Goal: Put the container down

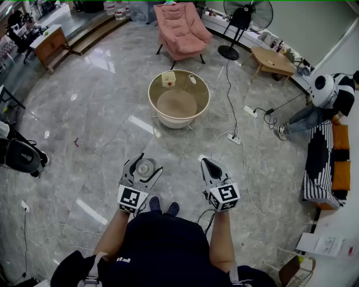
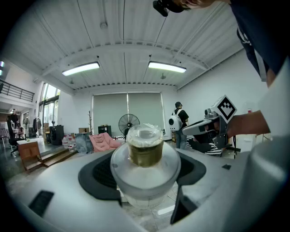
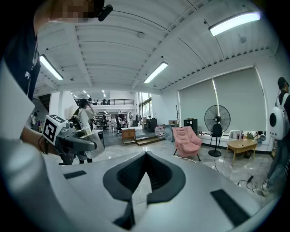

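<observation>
A clear round container point(image 2: 145, 159) with a brownish filling and a see-through lid sits between the jaws of my left gripper point(image 2: 146, 174), whose dark pads point(image 2: 97, 174) press on both of its sides. From the head view, the container point(image 1: 145, 167) is held in the left gripper point(image 1: 141, 170) above the marble floor, in front of the person's body. My right gripper point(image 1: 207, 163) is level with it to the right, shut and empty. In the right gripper view, the right gripper point(image 3: 146, 157) has its pads touching.
A round glass-topped table point(image 1: 151, 101) stands ahead with a small jar point(image 1: 168, 78) on its far rim. Behind it are a pink armchair point(image 1: 180, 28), a standing fan point(image 1: 247, 17) and a wooden side table point(image 1: 273, 60). Cables and a power strip point(image 1: 234, 138) lie on the floor at the right. A person point(image 1: 328, 95) crouches at the right.
</observation>
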{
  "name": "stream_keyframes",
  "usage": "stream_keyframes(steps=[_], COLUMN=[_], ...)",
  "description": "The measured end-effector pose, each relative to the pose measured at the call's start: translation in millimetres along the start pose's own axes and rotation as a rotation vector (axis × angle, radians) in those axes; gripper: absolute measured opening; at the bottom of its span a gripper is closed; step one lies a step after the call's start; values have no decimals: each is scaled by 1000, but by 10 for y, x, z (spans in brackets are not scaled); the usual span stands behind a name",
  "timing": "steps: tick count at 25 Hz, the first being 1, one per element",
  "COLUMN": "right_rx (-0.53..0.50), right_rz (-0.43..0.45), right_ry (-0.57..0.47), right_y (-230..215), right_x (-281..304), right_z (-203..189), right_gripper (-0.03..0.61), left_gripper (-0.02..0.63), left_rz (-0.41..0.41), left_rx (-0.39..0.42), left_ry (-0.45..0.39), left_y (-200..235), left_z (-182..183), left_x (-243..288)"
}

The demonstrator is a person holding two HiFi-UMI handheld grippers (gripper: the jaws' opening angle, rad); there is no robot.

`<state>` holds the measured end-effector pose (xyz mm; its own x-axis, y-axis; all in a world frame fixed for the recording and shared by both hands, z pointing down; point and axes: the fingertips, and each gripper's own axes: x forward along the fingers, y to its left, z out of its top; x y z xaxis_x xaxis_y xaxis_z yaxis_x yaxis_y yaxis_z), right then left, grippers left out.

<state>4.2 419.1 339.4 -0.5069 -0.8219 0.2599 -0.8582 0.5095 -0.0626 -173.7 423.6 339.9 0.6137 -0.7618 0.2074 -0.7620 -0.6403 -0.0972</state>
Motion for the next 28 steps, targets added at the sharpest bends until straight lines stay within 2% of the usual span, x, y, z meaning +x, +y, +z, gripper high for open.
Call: stream_keyframes(steps=[5,9,14,15,17,18,21,24,25,27,28], right_rx=[22,36,140,148,144,142,161,207,212,204,198], right_rz=[29,105,174,181,183,178,168,171,182,232,256], right_ry=[-44,-29,-67,-73,-70,-65,-46,25,54,99,111], right_y=[18,97,115,104,83,71,29,37,62,142,175], right_x=[-80,-140,-253,-275,-318,-338,-396,-420,-421,-428,-436], right_z=[32,-27,-27,-26,-44,-63,-147,-291,-347,-431,-454], right_gripper=[28,28,32,45,121,118,52,52,70,168,186], left_gripper=[344,344,344,344,344,344,344,344,344,344,344], left_rz=[7,7,7,7,9,11,16,22,25,27,27], left_rx=[0,2,9,11,13,14,14,13,15,14,14], left_ry=[1,3,1,0,0,-1,-5,-4,-3,-1,1], left_y=[-47,-129,-281,-316,-389,-423,-525,-600,-617,-646,-660], left_z=[12,23,59,75,103,111,123,133,135,143,145], left_x=[24,39,61,71,88,92,105,99,94,105,119])
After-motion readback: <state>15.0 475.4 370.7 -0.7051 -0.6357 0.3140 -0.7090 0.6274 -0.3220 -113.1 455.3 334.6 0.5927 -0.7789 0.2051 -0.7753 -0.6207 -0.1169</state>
